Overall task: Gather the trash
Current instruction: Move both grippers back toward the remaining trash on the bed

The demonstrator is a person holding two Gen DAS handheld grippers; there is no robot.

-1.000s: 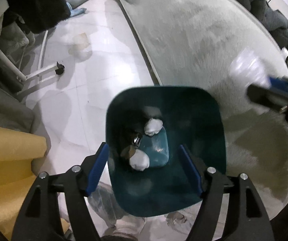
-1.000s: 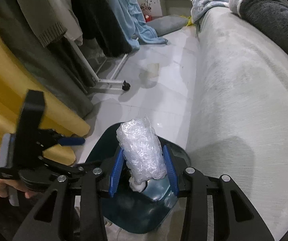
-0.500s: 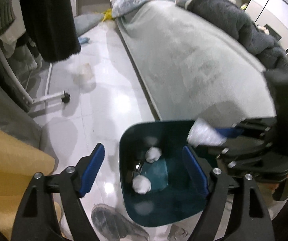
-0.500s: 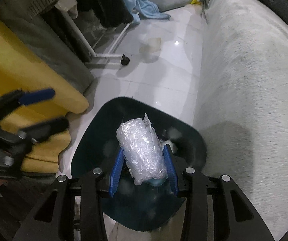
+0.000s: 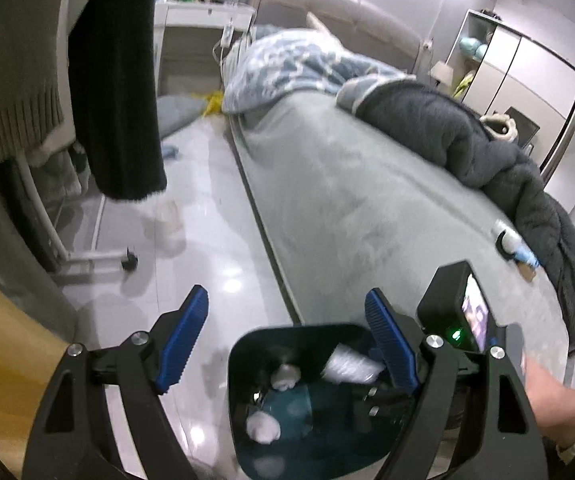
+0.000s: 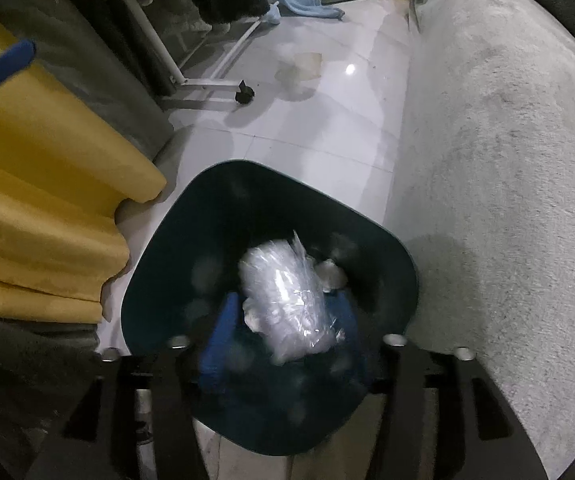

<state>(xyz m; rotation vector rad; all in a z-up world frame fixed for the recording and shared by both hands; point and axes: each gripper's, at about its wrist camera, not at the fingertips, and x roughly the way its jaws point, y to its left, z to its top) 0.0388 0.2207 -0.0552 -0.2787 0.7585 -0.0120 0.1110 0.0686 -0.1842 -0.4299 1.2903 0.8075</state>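
Over the dark teal bin [image 6: 175,264], the right gripper [image 6: 283,320], half a second ago clamped on the bubble-wrap wad [image 6: 283,300], now blurs apart, apparently releasing it inside, while the left gripper [image 5: 287,332] hovers open and empty.

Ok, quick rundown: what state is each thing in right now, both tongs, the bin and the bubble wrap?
Left tongs: open, holding nothing, above the bin.
Right tongs: lowered into the bin, blurred; grip on the wrap unclear.
Bubble wrap: crumpled bundle, inside the bin's mouth, between the right tongs' fingers.
Bin: upright on the floor, no lid, white wads at the bottom.
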